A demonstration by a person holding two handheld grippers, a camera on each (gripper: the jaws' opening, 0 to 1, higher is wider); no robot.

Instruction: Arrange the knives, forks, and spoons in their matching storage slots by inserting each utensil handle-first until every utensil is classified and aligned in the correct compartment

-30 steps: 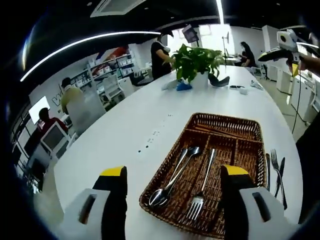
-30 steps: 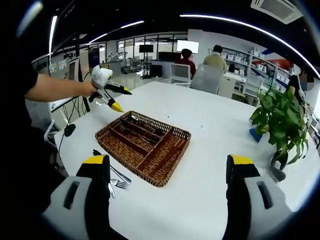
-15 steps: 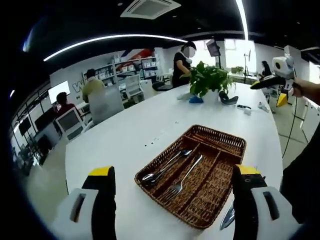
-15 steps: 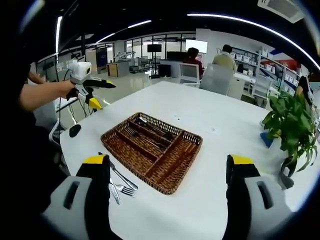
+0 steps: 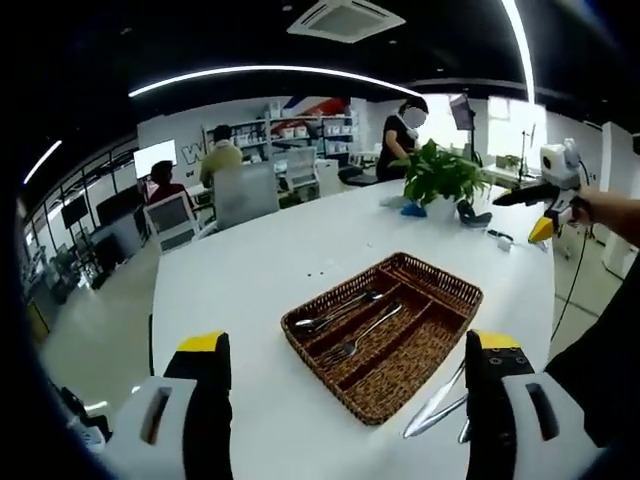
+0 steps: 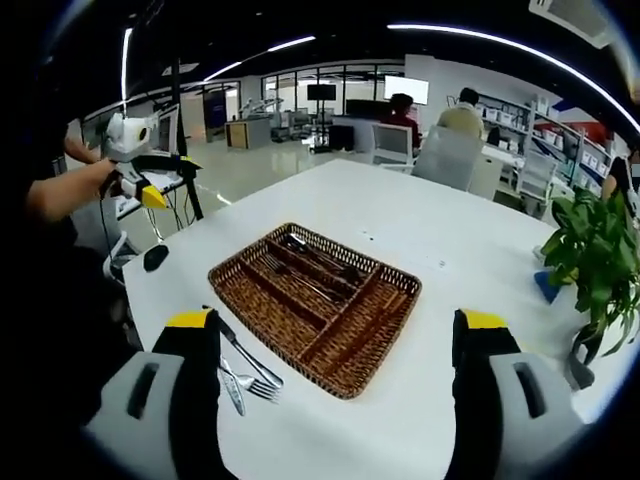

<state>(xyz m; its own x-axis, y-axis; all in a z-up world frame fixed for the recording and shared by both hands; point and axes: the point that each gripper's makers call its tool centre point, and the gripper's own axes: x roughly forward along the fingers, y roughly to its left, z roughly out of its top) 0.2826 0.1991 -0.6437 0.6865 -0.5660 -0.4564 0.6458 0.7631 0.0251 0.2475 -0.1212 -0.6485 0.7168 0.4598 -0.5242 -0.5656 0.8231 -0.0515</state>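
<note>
A brown wicker cutlery basket [image 5: 441, 277] with long slots lies on the white table [image 5: 260, 270]. Spoons [image 5: 338, 313] and a fork [image 5: 362, 337] lie in its slots. A loose knife [image 5: 437, 402] rests on the table beside the basket; in the right gripper view a knife and a fork [image 6: 248, 372] lie at the basket's [image 6: 398, 352] near corner. My left gripper [image 5: 348, 342] is open, held back from the basket, and it also appears far left [image 6: 145, 172] in a hand. My right gripper [image 6: 337, 320] is open and empty above the table, seen too at the right [image 5: 545, 192].
A potted green plant [image 5: 440, 172] stands at the far end of the table, also at the right [image 6: 590, 235]. Several people sit or stand at desks and shelves behind. The table edge runs close to the loose cutlery. A person's arm [image 6: 60, 190] reaches in from the left.
Both cameras have drawn back and swung, so the basket looks farther off in the left gripper view. The left gripper has moved away from the basket. The cutlery lies as before.
</note>
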